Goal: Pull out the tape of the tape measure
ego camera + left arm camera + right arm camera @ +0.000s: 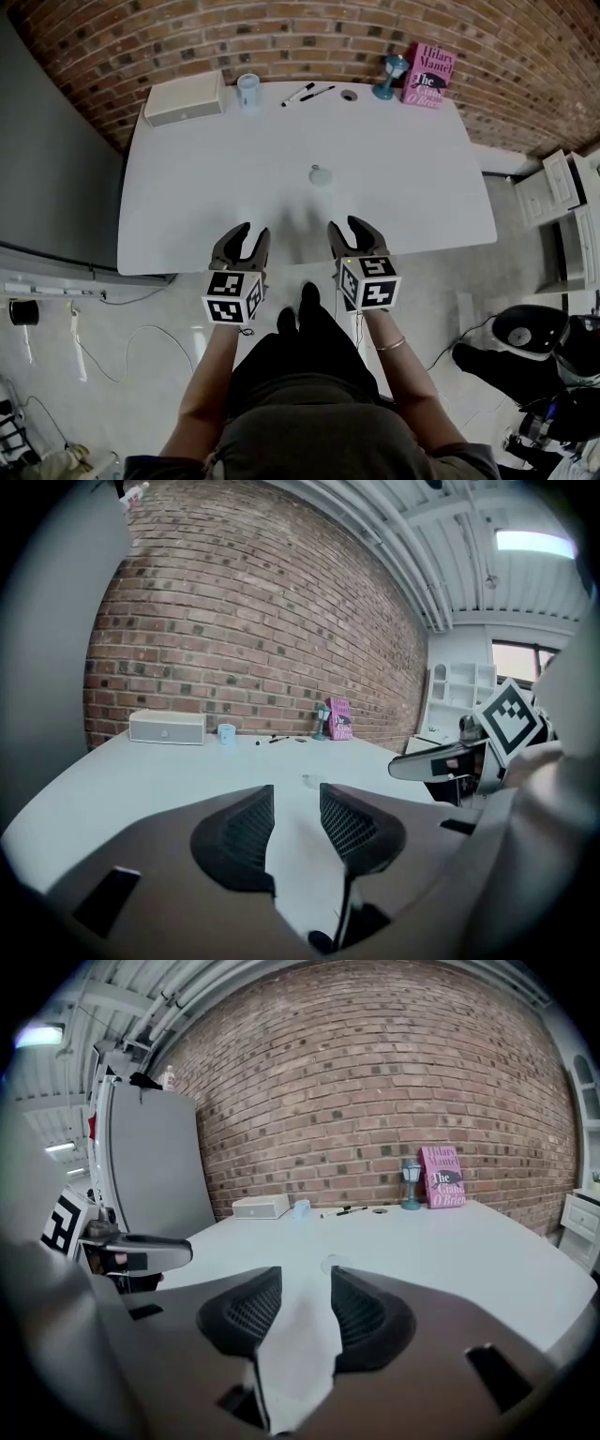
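Tape measure (320,175) is a small pale round thing near the middle of the white surface (206,187), lying alone. It is too small and washed out to show a tape or tab. In both gripper views it is just a faint blob past the jaw tips (309,780) (330,1263). Left gripper (251,234) is at the near edge of the surface, well apart from the tape measure. Its jaws are apart with only bare surface in the gap (295,794), holding and touching nothing. Right gripper (348,228) is beside it to the right, also at the near edge, jaws apart and empty (306,1279). Whether either gripper rests on the surface or is above it, can't tell. Along the far edge, left to right: white box (183,98), pale cup (248,91), two pens (307,94), a small round item (349,95) I can't identify, a teal lantern-like ornament (394,77), and a pink book (428,75) leaning on the brick wall (281,37). The person's forearms are cut off at the bottom of the head view.
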`<state>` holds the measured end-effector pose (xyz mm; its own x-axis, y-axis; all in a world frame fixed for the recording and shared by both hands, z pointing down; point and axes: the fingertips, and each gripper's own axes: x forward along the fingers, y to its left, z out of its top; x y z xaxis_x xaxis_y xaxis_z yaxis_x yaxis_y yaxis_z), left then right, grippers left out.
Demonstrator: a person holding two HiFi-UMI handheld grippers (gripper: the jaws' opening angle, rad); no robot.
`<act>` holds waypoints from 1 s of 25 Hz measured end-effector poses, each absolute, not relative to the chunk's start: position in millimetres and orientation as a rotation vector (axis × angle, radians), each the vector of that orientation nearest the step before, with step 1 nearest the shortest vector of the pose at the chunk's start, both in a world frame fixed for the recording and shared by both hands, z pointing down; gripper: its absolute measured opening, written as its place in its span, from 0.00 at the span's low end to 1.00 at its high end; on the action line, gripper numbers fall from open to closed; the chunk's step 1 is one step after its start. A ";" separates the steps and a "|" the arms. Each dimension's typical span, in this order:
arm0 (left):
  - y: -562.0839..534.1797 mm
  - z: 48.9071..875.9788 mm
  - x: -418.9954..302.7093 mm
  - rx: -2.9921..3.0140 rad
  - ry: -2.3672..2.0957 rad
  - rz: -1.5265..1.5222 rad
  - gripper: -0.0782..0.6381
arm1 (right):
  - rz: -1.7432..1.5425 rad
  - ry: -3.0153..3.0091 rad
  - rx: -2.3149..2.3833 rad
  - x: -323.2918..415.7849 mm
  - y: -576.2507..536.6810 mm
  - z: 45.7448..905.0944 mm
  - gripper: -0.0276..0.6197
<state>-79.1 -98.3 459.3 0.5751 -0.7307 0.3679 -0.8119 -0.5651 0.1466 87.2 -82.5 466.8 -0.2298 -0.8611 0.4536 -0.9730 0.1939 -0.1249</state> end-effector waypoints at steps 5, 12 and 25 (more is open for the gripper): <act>-119.8 463.7 -75.8 2.491 -1.293 0.384 0.31 | 0.554 -2.190 1.689 92.3 -114.6 476.4 0.30; -156.5 468.5 -75.9 2.409 -1.374 0.384 0.31 | 0.560 -2.182 1.580 97.5 -163.8 493.7 0.33; -185.8 493.4 -62.5 2.277 -1.419 0.426 0.31 | 0.598 -2.108 1.379 96.8 -213.4 544.1 0.39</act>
